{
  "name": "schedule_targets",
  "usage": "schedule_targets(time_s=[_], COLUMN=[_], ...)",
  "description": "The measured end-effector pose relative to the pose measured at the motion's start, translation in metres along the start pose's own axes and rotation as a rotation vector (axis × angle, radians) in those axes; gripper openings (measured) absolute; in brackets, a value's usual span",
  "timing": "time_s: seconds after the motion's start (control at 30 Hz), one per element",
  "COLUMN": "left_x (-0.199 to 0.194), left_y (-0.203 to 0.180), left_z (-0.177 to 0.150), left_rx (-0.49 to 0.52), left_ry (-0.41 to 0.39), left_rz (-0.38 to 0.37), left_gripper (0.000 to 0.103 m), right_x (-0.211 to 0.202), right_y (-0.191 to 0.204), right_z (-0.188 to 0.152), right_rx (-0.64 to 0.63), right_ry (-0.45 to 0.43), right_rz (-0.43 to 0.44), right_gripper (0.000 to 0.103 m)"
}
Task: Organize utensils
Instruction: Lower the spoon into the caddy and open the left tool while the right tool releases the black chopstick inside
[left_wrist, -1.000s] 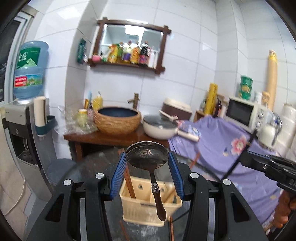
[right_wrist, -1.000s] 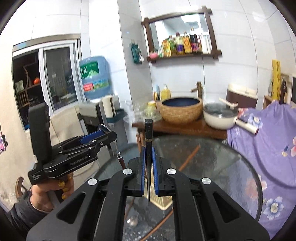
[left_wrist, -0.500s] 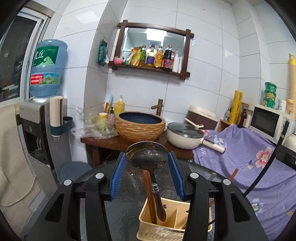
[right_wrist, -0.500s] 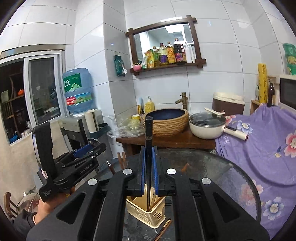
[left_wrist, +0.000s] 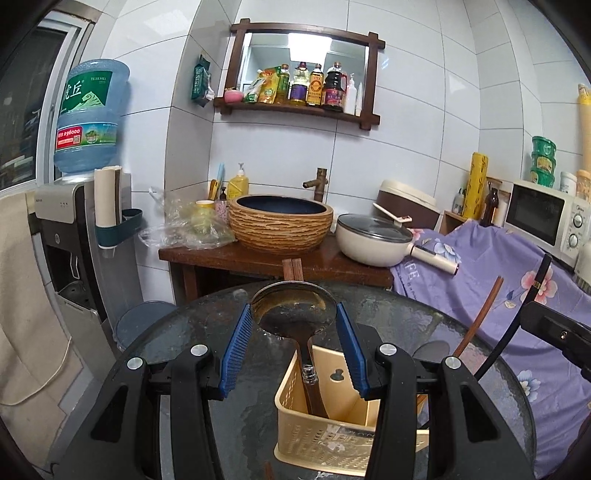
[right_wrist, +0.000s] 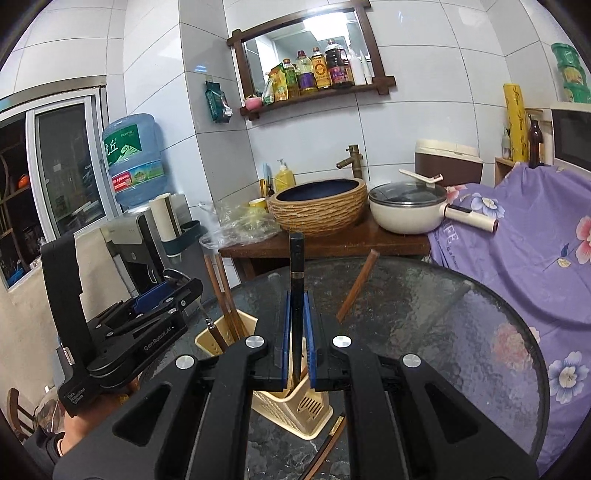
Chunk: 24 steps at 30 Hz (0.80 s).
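a white-tiled kitchen corner, with a round table of dark pebbled glass in front. on it stands a cream plastic caddy, perforated low on its walls and split by a divider. the left gripper pinches the round, tarnished metal bowl of a ladle between ribbed blue pads, its thin handle slanting down into the caddy's left compartment. two reddish wooden chopsticks lean in the caddy, another lies on the glass behind it, and one more dark stick lies at its foot. the right gripper is pressed tight on a slim black chopstick with a gilt band, upright over the caddy. seen from the right wrist, the left gripper's body reads "genrobot.ai". behind stand a ridged woven-look basin on a wooden stand, a cream lidded pan, a blue water jug labelled "tiger hill", and a purple floral cloth printed "life".
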<state>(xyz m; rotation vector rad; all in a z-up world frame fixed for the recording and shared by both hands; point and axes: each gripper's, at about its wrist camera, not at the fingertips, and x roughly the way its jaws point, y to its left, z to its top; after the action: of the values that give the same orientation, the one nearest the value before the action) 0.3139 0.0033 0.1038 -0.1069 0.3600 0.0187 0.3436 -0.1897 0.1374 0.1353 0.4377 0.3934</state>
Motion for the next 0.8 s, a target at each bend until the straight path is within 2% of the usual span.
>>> schedule_targets(time_s=[0.33,0.8], left_x=[0.010,0.022], left_y=[-0.003,-0.010], left_z=[-0.018,-0.032], left_rx=[0.045,0.110], left_ry=[0.040,0.109], left_rz=[-0.010,-0.028], left_gripper=[0.046,0.046], right_x=[0.002,-0.002], right_y=[0.001,0.008], right_z=[-0.015,-0.019], right_rx=[-0.011,-0.050], right_ry=[0.005,-0.002], right_rz=[0.006,-0.006], right_gripper=[0.008,0.008])
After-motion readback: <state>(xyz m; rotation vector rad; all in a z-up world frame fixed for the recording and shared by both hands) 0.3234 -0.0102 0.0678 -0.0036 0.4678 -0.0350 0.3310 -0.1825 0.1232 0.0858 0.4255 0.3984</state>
